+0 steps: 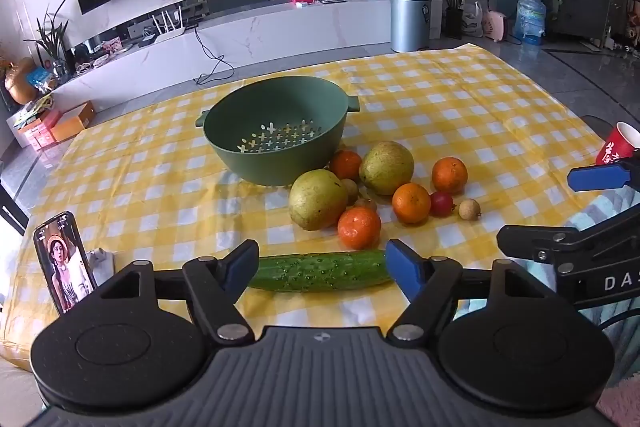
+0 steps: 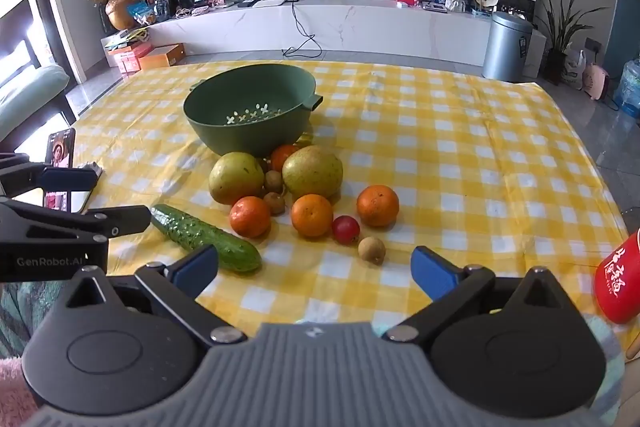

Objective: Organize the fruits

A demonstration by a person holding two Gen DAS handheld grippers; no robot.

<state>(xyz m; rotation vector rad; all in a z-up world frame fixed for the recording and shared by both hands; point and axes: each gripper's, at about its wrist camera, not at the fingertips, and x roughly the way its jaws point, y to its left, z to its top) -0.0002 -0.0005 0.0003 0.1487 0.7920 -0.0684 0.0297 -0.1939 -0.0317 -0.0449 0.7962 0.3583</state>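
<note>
Fruit (image 2: 312,215) crowds just before the colander (image 2: 250,107); cucumber (image 1: 320,271) lies nearer, phone (image 1: 64,263) left. Left gripper (image 1: 320,267) and right gripper (image 2: 316,267) gape wide, holding nothing.

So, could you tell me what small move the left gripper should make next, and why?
Probably ease the left gripper forward and down around the cucumber: it is open, the cucumber lies crosswise just ahead between its fingers, and the colander is empty, so nothing has been sorted yet.

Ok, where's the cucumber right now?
The cucumber lies on the checked cloth between the left gripper's open fingers, just in front of the nearest orange.
</note>
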